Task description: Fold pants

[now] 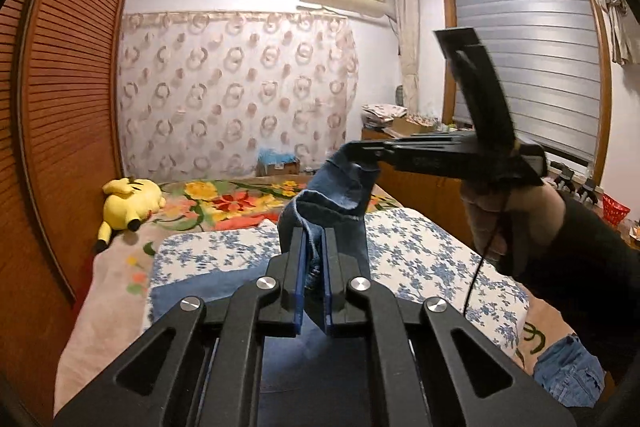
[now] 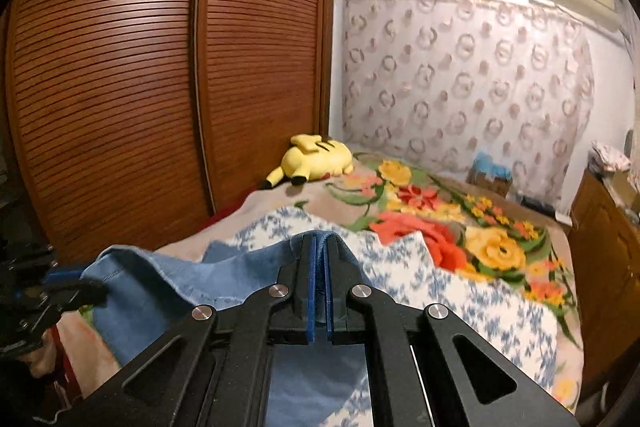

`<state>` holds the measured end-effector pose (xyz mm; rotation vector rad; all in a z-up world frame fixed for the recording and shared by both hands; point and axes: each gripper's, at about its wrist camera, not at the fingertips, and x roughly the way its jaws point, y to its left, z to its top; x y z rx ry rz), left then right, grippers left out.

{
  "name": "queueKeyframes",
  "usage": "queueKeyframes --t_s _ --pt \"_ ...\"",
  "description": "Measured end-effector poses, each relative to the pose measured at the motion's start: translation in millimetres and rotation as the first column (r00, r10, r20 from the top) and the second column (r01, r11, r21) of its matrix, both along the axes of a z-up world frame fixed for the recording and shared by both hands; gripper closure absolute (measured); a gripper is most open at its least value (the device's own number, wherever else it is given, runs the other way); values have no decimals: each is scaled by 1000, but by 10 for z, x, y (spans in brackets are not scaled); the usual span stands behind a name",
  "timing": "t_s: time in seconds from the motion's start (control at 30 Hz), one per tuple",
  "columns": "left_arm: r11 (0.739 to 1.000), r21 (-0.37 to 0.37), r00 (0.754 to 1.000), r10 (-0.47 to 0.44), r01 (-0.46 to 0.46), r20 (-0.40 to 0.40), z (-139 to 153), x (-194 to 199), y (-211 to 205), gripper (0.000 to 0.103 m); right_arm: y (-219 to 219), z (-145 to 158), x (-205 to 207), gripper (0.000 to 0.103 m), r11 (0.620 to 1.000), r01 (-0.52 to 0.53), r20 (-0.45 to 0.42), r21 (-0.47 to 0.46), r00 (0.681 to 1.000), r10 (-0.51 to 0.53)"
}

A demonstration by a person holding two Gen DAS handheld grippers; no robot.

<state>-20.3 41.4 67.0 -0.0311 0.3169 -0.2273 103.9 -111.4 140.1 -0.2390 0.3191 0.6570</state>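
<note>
The blue denim pants (image 1: 336, 203) are lifted above the bed, held at two spots. My left gripper (image 1: 314, 239) is shut on a bunched edge of the pants. My right gripper (image 1: 352, 149) shows in the left wrist view, held sideways by a hand, shut on the upper edge of the same cloth. In the right wrist view my right gripper (image 2: 320, 247) is shut on the pants (image 2: 160, 287), and the left gripper (image 2: 88, 291) grips the cloth at the far left. The rest of the pants hangs below, mostly hidden by the grippers.
A blue-and-white floral sheet (image 1: 432, 259) lies over a flowered blanket (image 2: 460, 227) on the bed. A yellow plush toy (image 1: 128, 203) lies near the louvred wooden wardrobe (image 2: 140, 87). A wooden cabinet (image 1: 424, 191) runs along the right. More denim (image 1: 568, 371) lies at bottom right.
</note>
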Motion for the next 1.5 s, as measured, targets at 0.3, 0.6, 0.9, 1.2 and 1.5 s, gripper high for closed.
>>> queueKeyframes --t_s 0.3,0.6,0.9,1.2,1.5 --pt "995 -34 993 94 -97 -76 -350 -93 460 95 535 -366 345 100 997 -81 -42 -10 996 81" --pt "982 -42 959 172 -186 -223 -950 -46 776 95 1236 -737 811 100 988 -113 -128 -101 987 100" --pt "977 -27 933 194 -212 -302 -1254 -30 857 95 1835 -906 994 100 979 -130 -195 -157 976 99" --pt "973 -30 914 203 -228 -352 -1401 -75 903 95 1758 -776 969 61 976 -175 -211 -132 967 145" --pt "968 -51 912 212 -245 -352 -1361 -44 939 59 949 -521 928 56 988 -74 -150 -133 987 54"
